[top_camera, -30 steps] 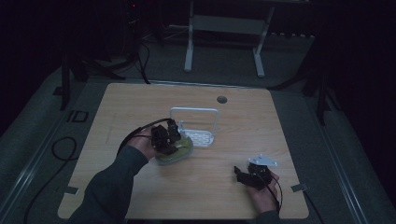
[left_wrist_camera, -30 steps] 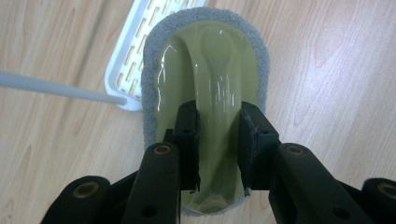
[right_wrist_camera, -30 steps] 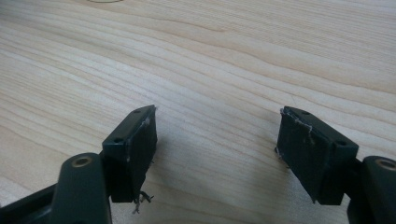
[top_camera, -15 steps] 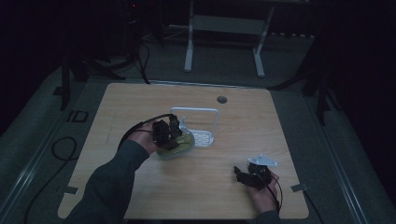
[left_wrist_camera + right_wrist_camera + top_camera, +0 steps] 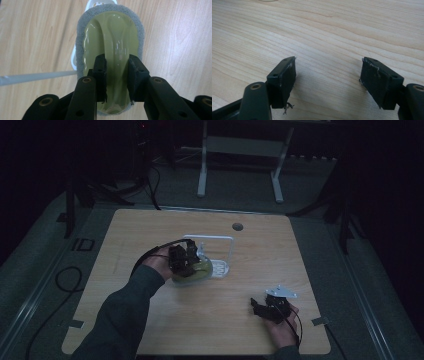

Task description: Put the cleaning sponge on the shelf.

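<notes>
Left gripper: I read its jaws as pinched on the raised middle ridge of the green scrubber, one black pad on each flank of the glossy plastic back. In the left gripper view the pads press against that ridge, and the grey felt rim of the scrubber runs all around the green body.

Green scrubber, location: in the high view it sits at the near-left corner of the white rack, overlapping the rack's left edge. I cannot tell whether it rests on the table or is lifted just clear of it. In the left gripper view a white part of the rack shows just beyond the scrubber's far end, and a pale bar of the rack runs out from its left side.

Right gripper: well apart from the white rack, toward the near-right of the table, held low in the person's right hand. In the right gripper view its jaws stand spread wide, with bare wood grain between the pads.

White rack: stands near the table's middle, its wire frame upright on the far side.
</notes>
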`<state>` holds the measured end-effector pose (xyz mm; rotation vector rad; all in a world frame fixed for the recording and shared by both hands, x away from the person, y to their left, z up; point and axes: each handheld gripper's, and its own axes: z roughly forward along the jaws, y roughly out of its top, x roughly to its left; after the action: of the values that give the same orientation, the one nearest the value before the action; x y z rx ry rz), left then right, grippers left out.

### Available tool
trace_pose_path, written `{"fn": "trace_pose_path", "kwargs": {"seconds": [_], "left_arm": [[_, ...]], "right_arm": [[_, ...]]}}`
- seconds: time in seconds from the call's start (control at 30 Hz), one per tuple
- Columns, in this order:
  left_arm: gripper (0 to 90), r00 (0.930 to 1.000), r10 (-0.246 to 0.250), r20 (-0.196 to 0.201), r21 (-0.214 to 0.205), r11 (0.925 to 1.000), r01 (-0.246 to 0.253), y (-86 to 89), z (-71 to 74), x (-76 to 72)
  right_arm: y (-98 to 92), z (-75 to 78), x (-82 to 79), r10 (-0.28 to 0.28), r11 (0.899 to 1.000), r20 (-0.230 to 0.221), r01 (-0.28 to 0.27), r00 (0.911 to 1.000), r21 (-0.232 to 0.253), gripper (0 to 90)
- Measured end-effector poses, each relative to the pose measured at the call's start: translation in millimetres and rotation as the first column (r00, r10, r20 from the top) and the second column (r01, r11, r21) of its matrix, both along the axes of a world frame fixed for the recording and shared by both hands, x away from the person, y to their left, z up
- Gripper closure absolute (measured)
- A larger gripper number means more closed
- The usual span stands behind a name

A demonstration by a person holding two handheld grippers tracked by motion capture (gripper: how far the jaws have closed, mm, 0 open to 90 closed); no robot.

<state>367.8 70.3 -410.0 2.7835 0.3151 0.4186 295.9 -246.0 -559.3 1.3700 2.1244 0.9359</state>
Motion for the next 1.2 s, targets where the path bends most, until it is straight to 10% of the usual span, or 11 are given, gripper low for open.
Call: {"fn": "trace_pose_path", "kwargs": {"seconds": [1.2], "left_arm": [[71.5,0.9902,-0.128,0.056,0.077,0.9893,0.124,-26.9,-13.8,15.8]], "right_arm": [[0.0,0.0,0.7,0.004,1.0,0.0,-0.004,1.0,-0.002,27.9]]}}
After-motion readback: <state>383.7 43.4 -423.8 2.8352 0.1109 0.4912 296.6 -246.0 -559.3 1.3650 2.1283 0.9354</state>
